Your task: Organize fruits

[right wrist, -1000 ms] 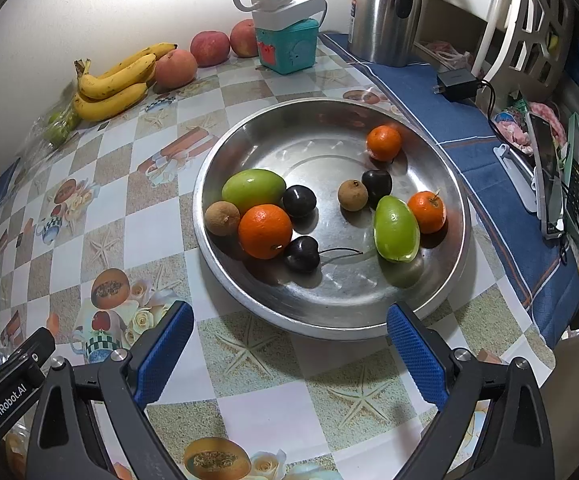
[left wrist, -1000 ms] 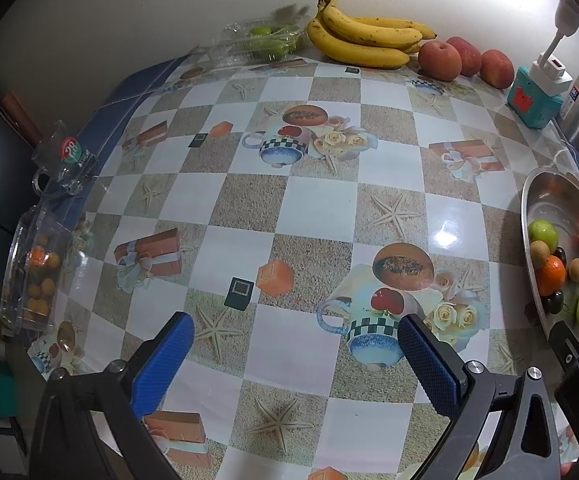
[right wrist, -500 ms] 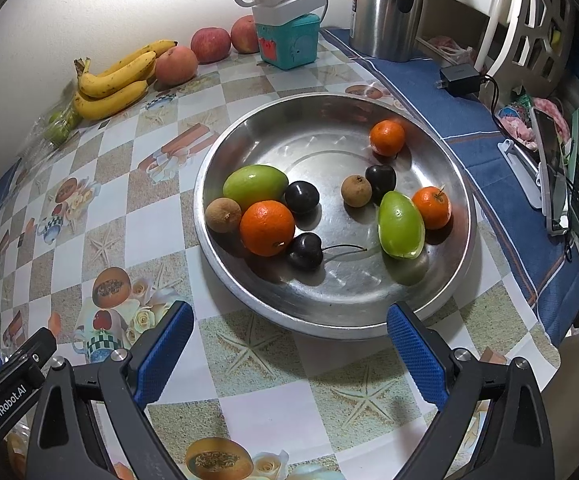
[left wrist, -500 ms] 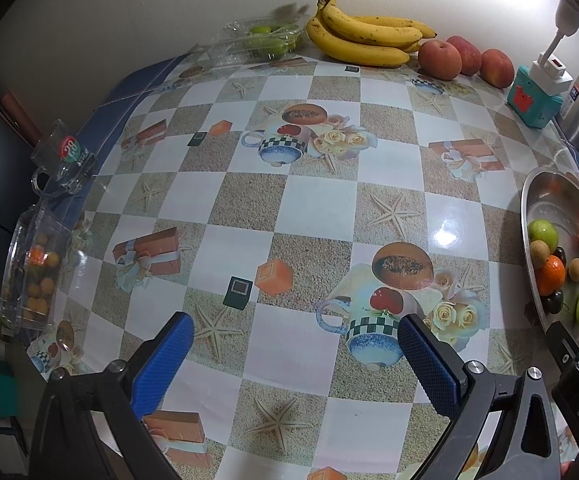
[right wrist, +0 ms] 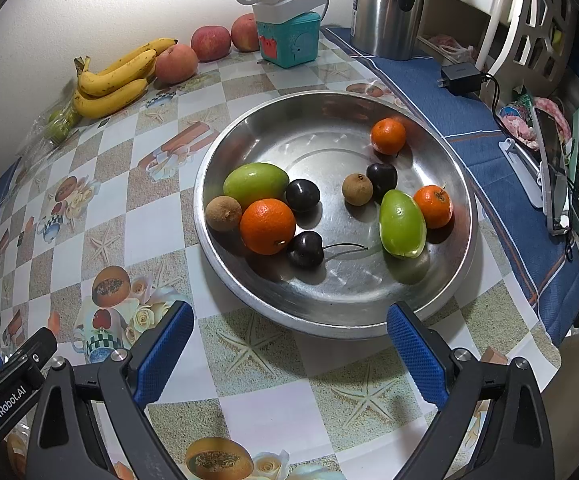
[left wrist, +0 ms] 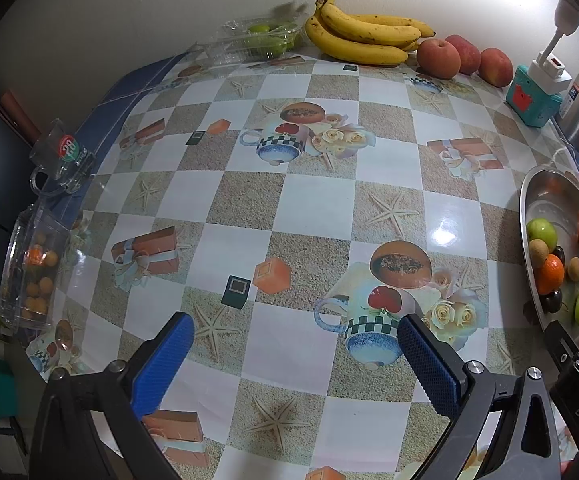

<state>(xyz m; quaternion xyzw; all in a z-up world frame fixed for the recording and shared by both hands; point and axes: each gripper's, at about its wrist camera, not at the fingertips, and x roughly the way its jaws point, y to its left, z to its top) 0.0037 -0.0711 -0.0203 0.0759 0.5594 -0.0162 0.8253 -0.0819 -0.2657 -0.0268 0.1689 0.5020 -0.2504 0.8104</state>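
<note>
a: how do the claws stand?

b: the right claw (right wrist: pixel 287 346) is spread wide and holds nothing, hovering over the bench (right wrist: pixel 257 412) just short of the steel bowl (right wrist: pixel 325 312). the left claw (left wrist: pixel 295 354) is also wide and empty, above the checked cloth well to the left of the bowl.

a: and the fruit?

b: in the bowl: a large orange (right wrist: pixel 267 226) touching a green mango (right wrist: pixel 255 184) and a brown longan (right wrist: pixel 223 213), a dark cherry (right wrist: pixel 305 249) with its stem just in front, a second green mango (right wrist: pixel 402 224) beside a small orange (right wrist: pixel 433 206). bananas (right wrist: pixel 115 80) and apples (right wrist: pixel 175 64) lie along the wall. a clear box of small orange fruit (left wrist: pixel 33 272) sits at the bench's left edge.
</note>
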